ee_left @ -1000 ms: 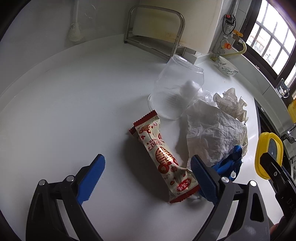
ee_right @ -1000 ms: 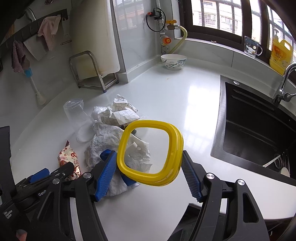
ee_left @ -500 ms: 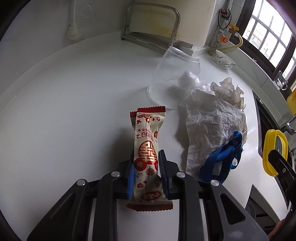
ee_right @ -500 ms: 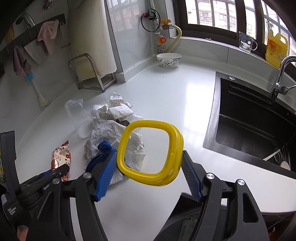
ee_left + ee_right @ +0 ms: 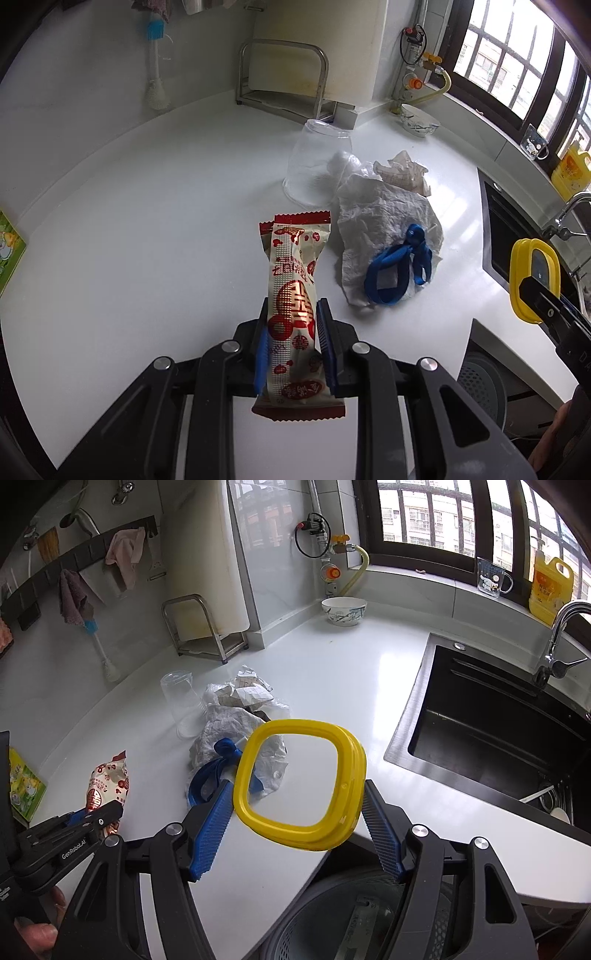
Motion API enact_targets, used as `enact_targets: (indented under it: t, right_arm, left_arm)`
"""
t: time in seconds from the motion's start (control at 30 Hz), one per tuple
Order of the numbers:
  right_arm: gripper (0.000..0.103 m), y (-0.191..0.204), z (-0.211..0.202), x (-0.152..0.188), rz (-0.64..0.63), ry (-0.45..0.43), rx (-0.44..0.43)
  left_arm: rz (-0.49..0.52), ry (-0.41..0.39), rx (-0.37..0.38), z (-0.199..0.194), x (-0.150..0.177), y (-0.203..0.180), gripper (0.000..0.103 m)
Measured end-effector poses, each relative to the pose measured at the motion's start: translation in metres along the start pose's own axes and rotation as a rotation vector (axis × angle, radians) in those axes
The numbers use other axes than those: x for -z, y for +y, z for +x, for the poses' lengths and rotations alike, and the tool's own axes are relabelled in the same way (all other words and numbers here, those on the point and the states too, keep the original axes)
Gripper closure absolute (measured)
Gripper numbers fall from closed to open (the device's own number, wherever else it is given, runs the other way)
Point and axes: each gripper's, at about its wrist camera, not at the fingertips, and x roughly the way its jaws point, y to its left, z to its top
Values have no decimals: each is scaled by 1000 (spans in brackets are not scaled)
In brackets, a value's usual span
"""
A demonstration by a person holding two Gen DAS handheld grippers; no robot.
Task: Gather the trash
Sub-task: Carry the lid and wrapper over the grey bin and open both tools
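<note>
Countertop first: white, curving away to the sink at its right edge, and below its near edge a grey bin sits waiting under my right claw. Middle of the counter, the litter is one thing lighter than a second ago: the crumpled white paper lies there with the blue band on top of it, the printed scrap behind, and the clear plastic cup upside down just beside them. Over to my right gripper, jaws standing wide and clamped on the yellow lid frame, same hold as before. And the news: my left gripper, wide open over the snack wrapper a second ago, has pinched in narrow on its lower half, and the wrapper is off the counter now, sticking out ahead of the pads. That is one piece collected, I reckon; next call is carrying it back over the near edge to that bin, with the paper heap yet to go.
</note>
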Motion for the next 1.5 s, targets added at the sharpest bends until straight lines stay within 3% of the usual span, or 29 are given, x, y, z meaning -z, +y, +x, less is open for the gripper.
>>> enact_targets:
  t: [0.37,0.67,1.03,1.5]
  right_arm:
    - [36,-44,-59,34,-52,15,-25]
    - [36,-104,-84,66,-27,68,-20]
    - [36,-144,-88,94,-40,156,-48]
    - [36,-155,-57,118,-77,266,-137]
  left_arm:
    - [51,-20,63,-53,38,-64,79]
    - [94,4,110,-62,72,-129,79]
    - [136,71,137,-57,107,-180,79]
    - [135,155,91,-35,143,-193,79]
